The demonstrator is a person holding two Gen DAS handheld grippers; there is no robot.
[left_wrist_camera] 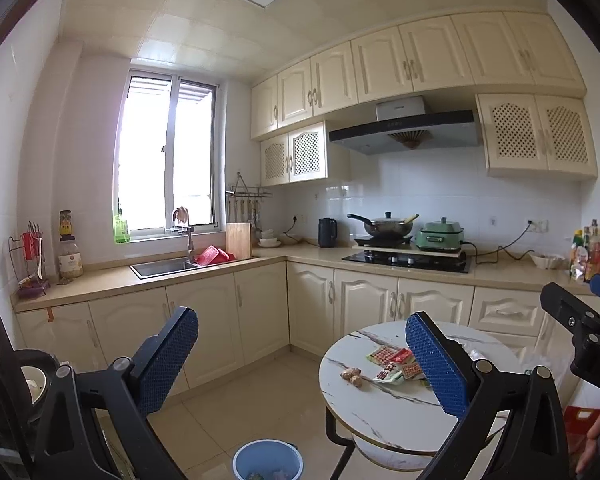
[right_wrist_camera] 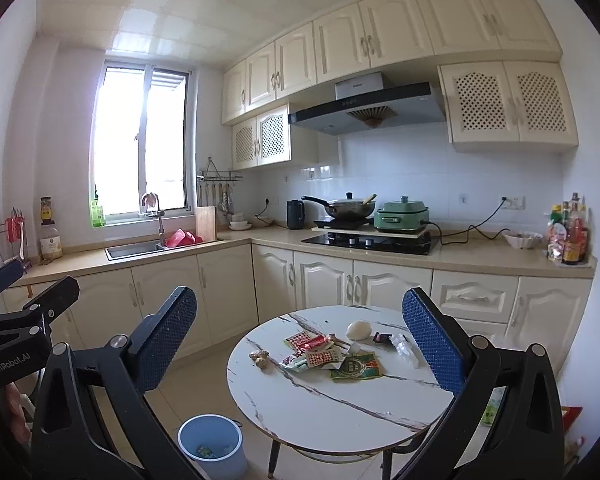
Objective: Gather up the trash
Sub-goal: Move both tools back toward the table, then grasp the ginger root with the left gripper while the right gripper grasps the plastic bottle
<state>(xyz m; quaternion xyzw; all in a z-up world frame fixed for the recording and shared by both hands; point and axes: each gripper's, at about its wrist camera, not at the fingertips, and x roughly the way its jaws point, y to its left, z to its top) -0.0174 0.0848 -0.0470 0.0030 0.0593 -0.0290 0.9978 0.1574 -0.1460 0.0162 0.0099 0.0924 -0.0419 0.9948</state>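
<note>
A round white marble table [right_wrist_camera: 320, 412] carries trash: red and green snack wrappers [right_wrist_camera: 316, 354], a green packet [right_wrist_camera: 357, 367], a piece of ginger [right_wrist_camera: 260, 358], a white egg-shaped lump [right_wrist_camera: 359, 329], a dark wrapper [right_wrist_camera: 382, 338] and clear plastic [right_wrist_camera: 405, 347]. The wrappers [left_wrist_camera: 396, 364] and ginger [left_wrist_camera: 351, 377] also show in the left wrist view. A blue bin [right_wrist_camera: 212, 446] stands on the floor left of the table; it also shows in the left wrist view [left_wrist_camera: 267, 460]. My left gripper [left_wrist_camera: 300, 364] is open and empty. My right gripper [right_wrist_camera: 300, 354] is open and empty, held above and short of the table.
L-shaped counter with sink [right_wrist_camera: 134, 249], stove with wok [right_wrist_camera: 346, 206], green cooker [right_wrist_camera: 402, 214], kettle [right_wrist_camera: 295, 214], sauce bottles [right_wrist_camera: 568, 236]. Cabinets line the walls. A red package [right_wrist_camera: 570, 418] lies right of the table. A black chair [left_wrist_camera: 4, 360] is at the left.
</note>
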